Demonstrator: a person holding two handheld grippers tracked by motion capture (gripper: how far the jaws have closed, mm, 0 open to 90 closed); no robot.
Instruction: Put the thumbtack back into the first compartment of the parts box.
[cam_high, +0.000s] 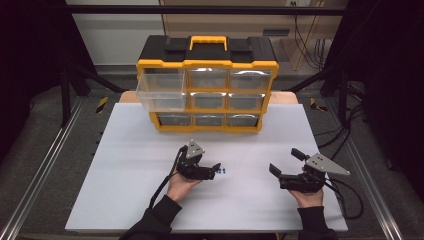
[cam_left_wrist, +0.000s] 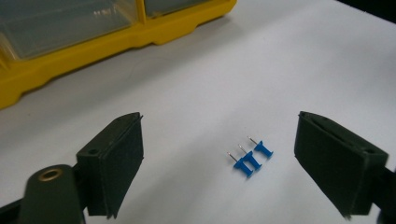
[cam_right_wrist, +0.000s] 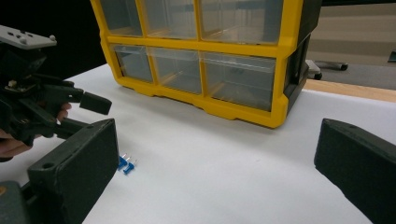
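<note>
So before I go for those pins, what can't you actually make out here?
- Blue push pins: high view, too small to count; right gripper view, partly behind its own jaw.
- Drawer contents of the yellow organizer: glare and blur in every view.
- Left gripper: jaw tips cut by frame edge.

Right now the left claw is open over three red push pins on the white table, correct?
Not quite: the push pins are blue, not red, as the left gripper view shows. The rest holds: the left claw is open over three of them on the white table.
</note>
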